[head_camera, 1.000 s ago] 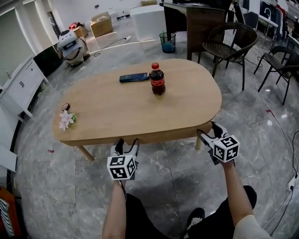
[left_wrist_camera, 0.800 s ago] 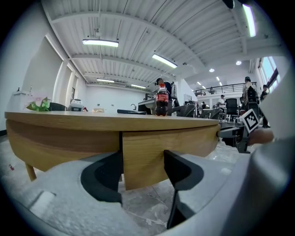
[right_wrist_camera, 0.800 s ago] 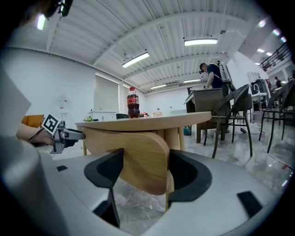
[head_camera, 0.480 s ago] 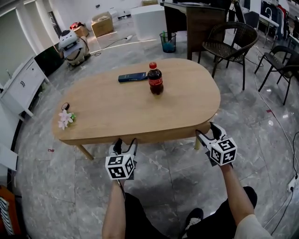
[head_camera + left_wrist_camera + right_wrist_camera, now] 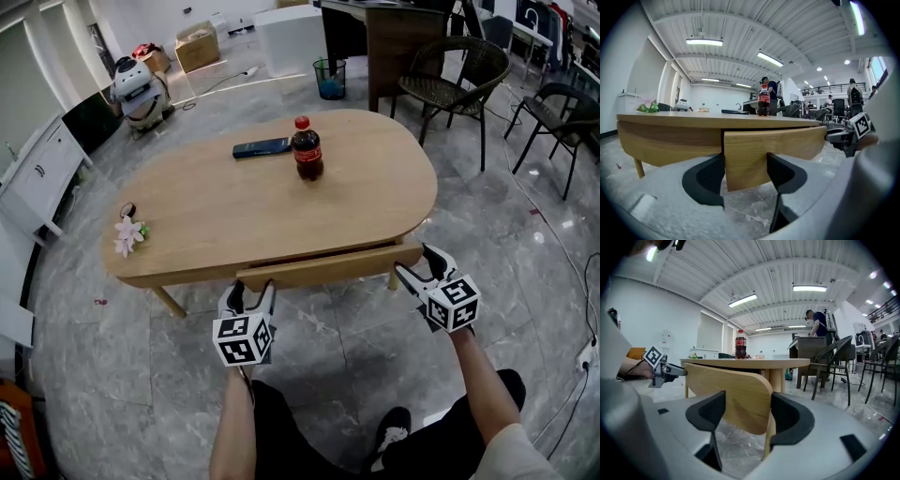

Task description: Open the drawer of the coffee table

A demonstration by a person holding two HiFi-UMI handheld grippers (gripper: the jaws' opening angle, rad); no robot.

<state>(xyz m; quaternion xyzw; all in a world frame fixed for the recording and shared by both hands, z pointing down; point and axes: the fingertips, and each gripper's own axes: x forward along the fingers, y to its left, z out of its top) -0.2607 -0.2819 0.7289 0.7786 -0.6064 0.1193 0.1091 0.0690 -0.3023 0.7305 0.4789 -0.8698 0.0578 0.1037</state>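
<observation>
1. The left gripper (image 5: 251,289) sits at the left end of the drawer front (image 5: 323,267). Its jaws are spread apart along the panel's length. In the left gripper view the panel's lower corner stands between them, with its left edge against the left jaw.
2. The right gripper (image 5: 419,262) is at the drawer front's rounded right end, and its jaws are just as wide. In the right gripper view that rounded corner fills the gap between them. Neither gripper pinches the panel's thickness.
3. The drawer is in the near long side of the oval coffee table. Its front stands slightly proud of the wooden apron, with a dark slit showing above it.
4. On the worktop (image 5: 234,216) a cola bottle (image 5: 307,150) with a red cap stands upright towards the far side. A dark flat oblong object (image 5: 262,147) lies just beside it on the left.
5. A small pale flower sprig (image 5: 127,234) lies near the worktop's left end.
6. The table stands on a grey marbled floor (image 5: 375,347). Further back are a wicker chair (image 5: 455,70) and a waste basket (image 5: 328,80).
</observation>
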